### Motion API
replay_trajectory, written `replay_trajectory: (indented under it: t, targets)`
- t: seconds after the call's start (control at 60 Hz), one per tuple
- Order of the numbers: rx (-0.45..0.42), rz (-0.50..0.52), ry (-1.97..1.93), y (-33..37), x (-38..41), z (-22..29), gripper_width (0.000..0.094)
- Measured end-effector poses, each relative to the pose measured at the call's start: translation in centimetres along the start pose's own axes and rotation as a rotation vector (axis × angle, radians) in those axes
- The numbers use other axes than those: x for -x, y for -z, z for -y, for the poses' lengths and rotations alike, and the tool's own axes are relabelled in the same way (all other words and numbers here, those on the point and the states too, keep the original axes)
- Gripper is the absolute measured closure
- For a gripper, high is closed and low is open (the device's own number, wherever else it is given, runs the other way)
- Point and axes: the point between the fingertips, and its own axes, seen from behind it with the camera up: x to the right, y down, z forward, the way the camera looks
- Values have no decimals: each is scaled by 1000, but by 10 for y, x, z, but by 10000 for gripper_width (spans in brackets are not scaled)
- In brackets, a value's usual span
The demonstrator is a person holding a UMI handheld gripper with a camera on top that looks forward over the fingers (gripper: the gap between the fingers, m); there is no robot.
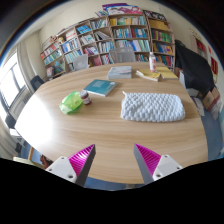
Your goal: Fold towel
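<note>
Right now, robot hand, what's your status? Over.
Gripper open, holding nothing. Towel flat on the table, beyond the fingers, untouched. Path clear; green thing and book off aside.

No text, label, brand or number can be read. The spines in the wooden bookshelves (110,38) along the back wall are too small to tell, and the flat blue book (99,87) shows no legible title.

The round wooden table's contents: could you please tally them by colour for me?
On the round wooden table:
White: 2, a folded textured towel and a flat paper sheet
Green: 1, a crumpled cloth
Blue: 1, a book
Total: 4
</note>
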Motion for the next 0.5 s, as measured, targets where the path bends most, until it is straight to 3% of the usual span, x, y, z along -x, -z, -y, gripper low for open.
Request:
replay_trajectory:
  t: [0.35, 0.5]
  targets:
    - [-24, -48, 133, -186, -60, 95, 150]
    - [45, -43, 95, -256, -67, 96, 159]
